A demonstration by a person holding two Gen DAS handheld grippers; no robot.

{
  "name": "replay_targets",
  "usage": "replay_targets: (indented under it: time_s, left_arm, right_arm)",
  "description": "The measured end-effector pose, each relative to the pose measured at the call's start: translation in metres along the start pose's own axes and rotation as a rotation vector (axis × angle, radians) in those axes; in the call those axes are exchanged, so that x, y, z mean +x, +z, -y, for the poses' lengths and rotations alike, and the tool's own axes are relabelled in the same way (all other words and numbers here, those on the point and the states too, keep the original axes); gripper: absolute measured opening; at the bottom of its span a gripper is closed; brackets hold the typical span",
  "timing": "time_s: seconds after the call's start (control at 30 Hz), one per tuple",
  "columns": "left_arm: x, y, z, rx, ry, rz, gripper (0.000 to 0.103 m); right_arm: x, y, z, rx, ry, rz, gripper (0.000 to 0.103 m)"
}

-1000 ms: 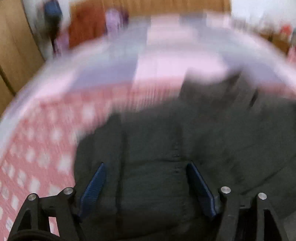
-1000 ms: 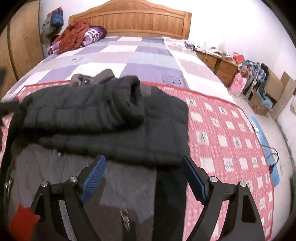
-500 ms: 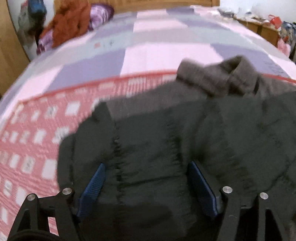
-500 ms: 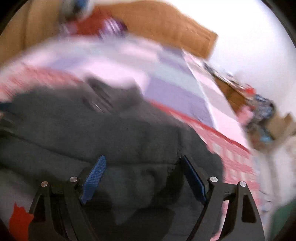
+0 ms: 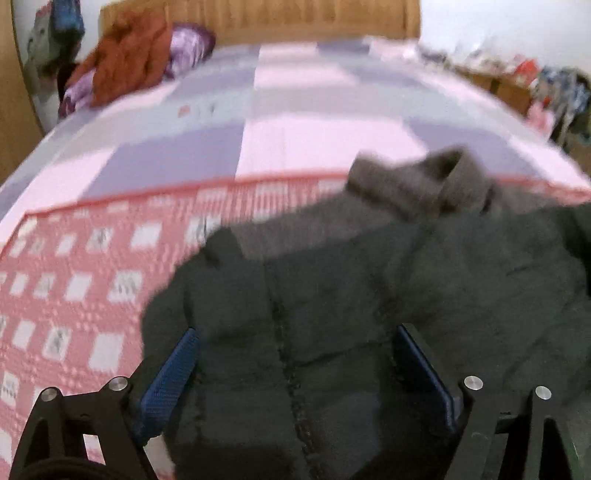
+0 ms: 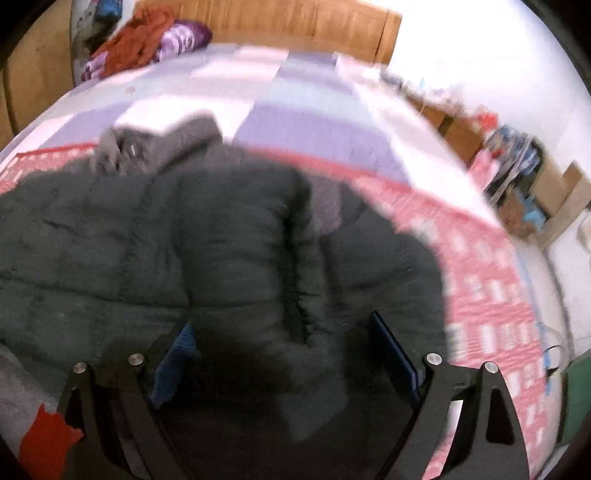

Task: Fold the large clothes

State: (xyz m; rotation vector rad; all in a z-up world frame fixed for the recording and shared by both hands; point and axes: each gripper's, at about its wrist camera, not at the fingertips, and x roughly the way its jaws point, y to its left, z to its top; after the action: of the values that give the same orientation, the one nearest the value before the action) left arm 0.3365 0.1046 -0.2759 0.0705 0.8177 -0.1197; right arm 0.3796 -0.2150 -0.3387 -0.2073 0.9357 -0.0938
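So the dark puffer jacket (image 5: 388, 295) lies bunched on the bed (image 5: 295, 110), long axis running roughly 9 to 3 o'clock, collar up at 12. The left gripper (image 5: 295, 373) sits over its left end, fingers spreading apart, fabric between them but not pinched. Same deal for the right gripper (image 6: 284, 358) at the right end, though blur makes contact hard to call. Both look equally near.

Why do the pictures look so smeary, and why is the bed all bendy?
Left wrist view: the camera is moving, so the quilt and the dark jacket smear. Right wrist view: the same motion blur, worst on the jacket; the round lens bends the bed and headboard and leaves dark corners. Both views: only the hand-held gripper fingers look fairly sharp.
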Motion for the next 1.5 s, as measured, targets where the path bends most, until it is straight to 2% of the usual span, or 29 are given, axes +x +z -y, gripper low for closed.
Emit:
replay_targets:
  time_s: [0.1,0.2,0.27,0.3,0.37,0.4,0.47,0.53,0.57,0.6,0.7,0.77,0.9,0.97,1.03,1.13,1.17,1.27,1.33,1.37,1.4,1.43,1.5]
  left_arm:
    - [0.000,0.018,-0.003,-0.025,0.007,0.023,0.090]
    - [0.015,0.036,0.001,-0.049,0.022,0.015,0.090]
    - [0.034,0.037,0.004,-0.051,0.044,-0.047,0.090]
    - [0.053,0.033,0.001,-0.063,0.077,-0.119,0.090]
    - [0.079,0.020,-0.011,-0.085,0.126,-0.218,0.090]
    - [0.085,0.016,-0.017,-0.103,0.124,-0.235,0.091]
    - [0.091,0.006,-0.035,-0.157,0.126,-0.243,0.095]
    - [0.093,-0.001,-0.043,-0.164,0.140,-0.238,0.099]
    - [0.095,-0.004,-0.042,-0.155,0.137,-0.235,0.100]
    - [0.098,-0.005,-0.036,-0.129,0.147,-0.237,0.100]
    - [0.105,-0.011,-0.024,-0.069,0.194,-0.211,0.103]
    - [0.109,-0.012,-0.032,-0.108,0.166,-0.227,0.103]
    - [0.099,-0.001,-0.033,-0.097,0.159,-0.240,0.103]
    - [0.079,0.003,-0.034,-0.102,0.166,-0.205,0.100]
    - [0.046,0.001,-0.030,-0.091,0.168,-0.122,0.099]
    - [0.006,-0.013,-0.021,-0.057,0.152,-0.039,0.099]
    - [-0.004,-0.021,-0.016,-0.046,0.151,-0.029,0.099]
    - [-0.009,-0.039,-0.004,-0.004,0.144,-0.041,0.099]
    - [0.010,-0.056,0.001,0.034,0.164,-0.111,0.099]
    - [0.021,-0.062,-0.001,0.019,0.155,-0.157,0.101]
    - [0.032,-0.067,-0.008,-0.019,0.141,-0.193,0.102]
    - [0.037,-0.069,-0.016,-0.071,0.128,-0.206,0.103]
    - [0.039,-0.066,-0.025,-0.139,0.111,-0.217,0.103]
  right_arm:
    - [-0.037,0.010,-0.018,-0.054,-0.042,0.155,0.092]
    - [-0.046,0.027,-0.049,-0.129,0.028,0.210,0.092]
    - [-0.029,0.041,-0.072,-0.183,0.074,0.175,0.092]
    - [-0.015,0.045,-0.073,-0.193,0.071,0.127,0.092]
    - [0.029,0.046,-0.067,-0.196,0.007,-0.016,0.092]
    - [0.045,0.041,-0.053,-0.174,0.012,-0.060,0.091]
    - [0.058,0.034,-0.027,-0.114,0.062,-0.075,0.091]
    - [0.067,0.028,-0.012,-0.105,-0.040,-0.092,0.093]
    - [0.078,0.021,0.014,0.044,0.083,-0.146,0.094]
    - [0.082,0.017,0.021,0.091,0.117,-0.160,0.094]
    - [0.087,0.020,0.001,-0.016,0.044,-0.117,0.096]
    - [0.092,0.019,0.009,0.026,0.068,-0.121,0.099]
    - [0.095,0.024,0.011,0.022,0.092,-0.123,0.099]
    - [0.078,0.025,0.016,0.039,0.113,-0.101,0.098]
    - [0.045,0.015,0.021,0.053,0.100,-0.054,0.098]
    - [-0.008,0.001,0.019,0.039,0.111,0.085,0.098]
    - [-0.017,-0.004,0.016,0.024,0.118,0.098,0.098]
    - [-0.036,-0.025,0.001,-0.033,0.144,0.097,0.098]
    - [-0.024,-0.045,-0.006,-0.077,0.116,0.040,0.098]
    - [0.000,-0.057,-0.003,-0.084,0.090,-0.073,0.098]
    - [0.017,-0.067,0.005,-0.044,0.126,-0.119,0.098]
    - [0.019,-0.072,0.018,0.023,0.179,-0.091,0.098]
    - [0.017,-0.069,0.014,-0.006,0.165,-0.085,0.098]
